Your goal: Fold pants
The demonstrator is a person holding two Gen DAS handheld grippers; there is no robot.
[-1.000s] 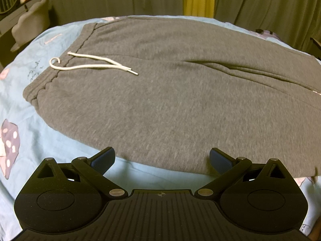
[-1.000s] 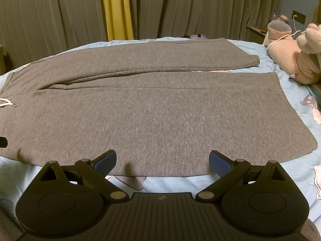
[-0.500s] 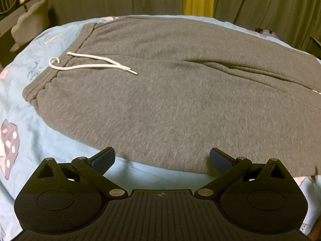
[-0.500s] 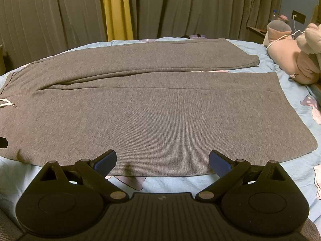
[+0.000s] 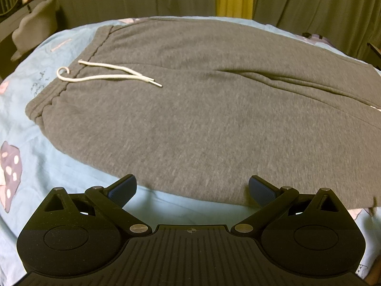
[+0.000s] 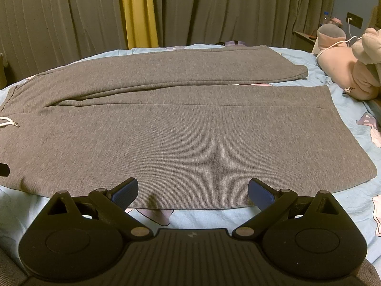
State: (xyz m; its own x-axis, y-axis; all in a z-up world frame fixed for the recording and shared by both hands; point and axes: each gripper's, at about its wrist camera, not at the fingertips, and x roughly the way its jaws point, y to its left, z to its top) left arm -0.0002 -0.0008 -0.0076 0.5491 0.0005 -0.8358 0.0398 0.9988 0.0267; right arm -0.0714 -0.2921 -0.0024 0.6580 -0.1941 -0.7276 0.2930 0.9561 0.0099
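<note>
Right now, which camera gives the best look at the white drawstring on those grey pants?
The left wrist view. There the white drawstring lies in full on the grey pants, looping past the waistband onto the blue bedsheet. The right wrist view catches only its tips at the left edge.

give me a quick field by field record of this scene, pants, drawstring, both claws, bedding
pants: grey sweatpants spread flat, unfolded, both legs extended side by side
waistband: at the left end
drawstring: white cord lying loose over the waistband
surface: light blue printed bedsheet
left claw: open, holding nothing, at the near edge of the pants, waist end
right claw: open, holding nothing, at the near edge of the nearer leg
background: plush toys beyond the leg hems; curtains behind
fold progress: none yet
</note>
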